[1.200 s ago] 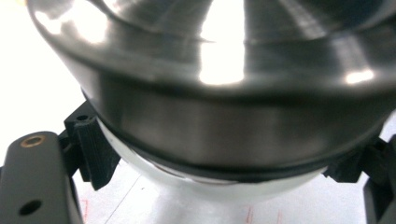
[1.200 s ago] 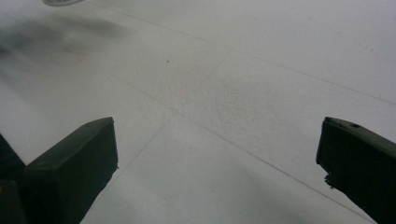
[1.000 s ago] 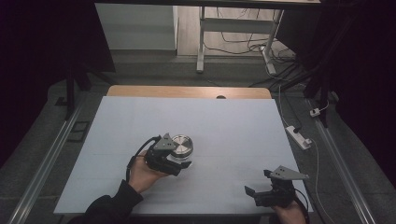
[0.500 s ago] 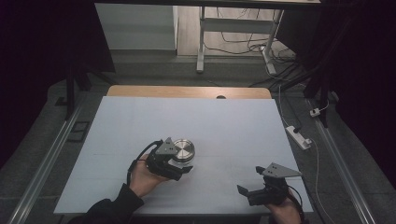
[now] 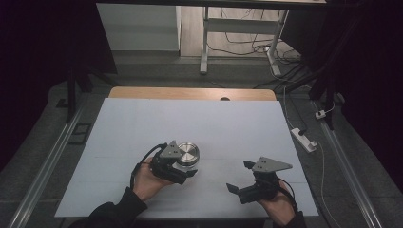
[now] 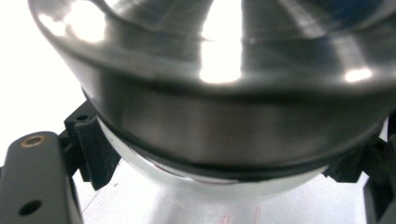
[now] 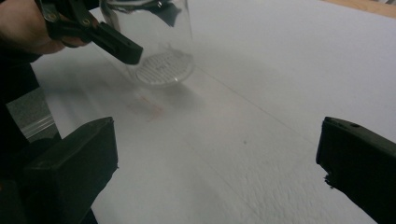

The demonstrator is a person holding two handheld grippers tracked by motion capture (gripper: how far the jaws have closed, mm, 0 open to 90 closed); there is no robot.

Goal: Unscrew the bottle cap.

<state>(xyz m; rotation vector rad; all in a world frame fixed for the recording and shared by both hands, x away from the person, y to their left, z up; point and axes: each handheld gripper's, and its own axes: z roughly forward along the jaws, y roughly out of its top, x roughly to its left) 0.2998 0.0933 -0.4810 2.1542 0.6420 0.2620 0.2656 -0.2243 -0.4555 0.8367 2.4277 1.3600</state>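
White table (image 5: 142, 118); lidded glass jar (image 5: 188, 154) standing on it.

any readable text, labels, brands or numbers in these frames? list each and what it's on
None readable.
Jar base: moulded ridges, no legible characters.
Metal lid: plain brushed surface, no marking.
Table sheet: faint reddish smudges, not lettering.
Left gripper and right gripper: no print visible.
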